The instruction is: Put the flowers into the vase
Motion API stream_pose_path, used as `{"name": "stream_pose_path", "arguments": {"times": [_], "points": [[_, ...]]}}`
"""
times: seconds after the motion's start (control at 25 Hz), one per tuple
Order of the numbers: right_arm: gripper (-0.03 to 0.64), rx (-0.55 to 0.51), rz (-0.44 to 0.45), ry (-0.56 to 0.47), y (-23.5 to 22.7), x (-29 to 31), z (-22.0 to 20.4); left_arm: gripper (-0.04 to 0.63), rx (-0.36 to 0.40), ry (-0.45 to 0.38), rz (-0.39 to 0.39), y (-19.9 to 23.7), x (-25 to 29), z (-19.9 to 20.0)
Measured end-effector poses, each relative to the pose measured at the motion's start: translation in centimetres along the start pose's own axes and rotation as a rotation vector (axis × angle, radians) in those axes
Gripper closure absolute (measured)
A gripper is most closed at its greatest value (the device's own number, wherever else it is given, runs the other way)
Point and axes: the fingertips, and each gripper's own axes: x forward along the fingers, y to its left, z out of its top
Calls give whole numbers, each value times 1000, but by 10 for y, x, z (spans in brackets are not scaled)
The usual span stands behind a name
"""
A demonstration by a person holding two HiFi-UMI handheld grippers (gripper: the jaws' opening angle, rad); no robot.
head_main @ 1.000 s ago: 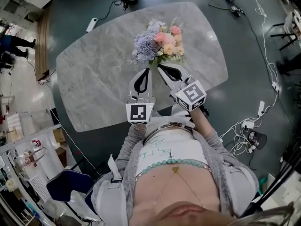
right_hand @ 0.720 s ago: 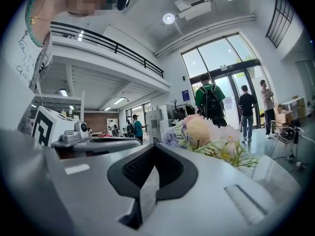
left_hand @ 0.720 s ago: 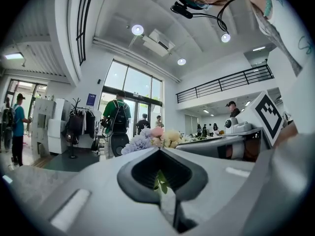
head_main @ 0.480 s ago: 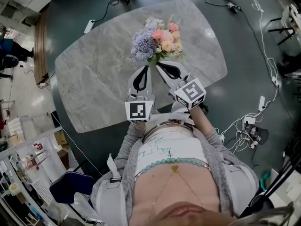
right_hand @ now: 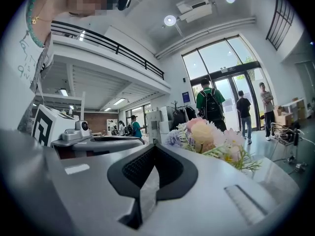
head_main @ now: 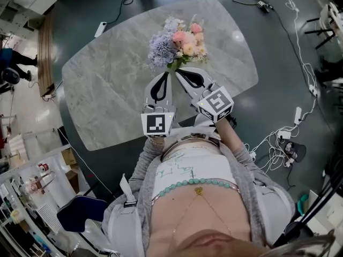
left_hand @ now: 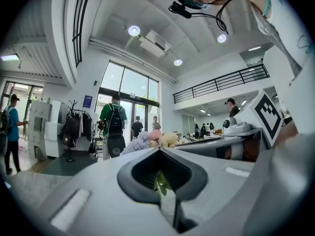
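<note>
Left gripper [head_main: 169,76] is clamped on the stems of one flower bunch [head_main: 179,40], upper centre. Right gripper [head_main: 180,73], the second, is closed just beside.

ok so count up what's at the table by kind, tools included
tools: 2, the left tool and the right tool
bunch of flowers: 1
table: 1
total: 4
</note>
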Motion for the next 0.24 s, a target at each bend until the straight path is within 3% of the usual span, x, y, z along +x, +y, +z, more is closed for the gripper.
{"name": "stream_pose_path", "arguments": {"times": [0.24], "points": [[592,-13,11,-9,4,4,7,587,-9,-6,-3,3,-1,6]]}}
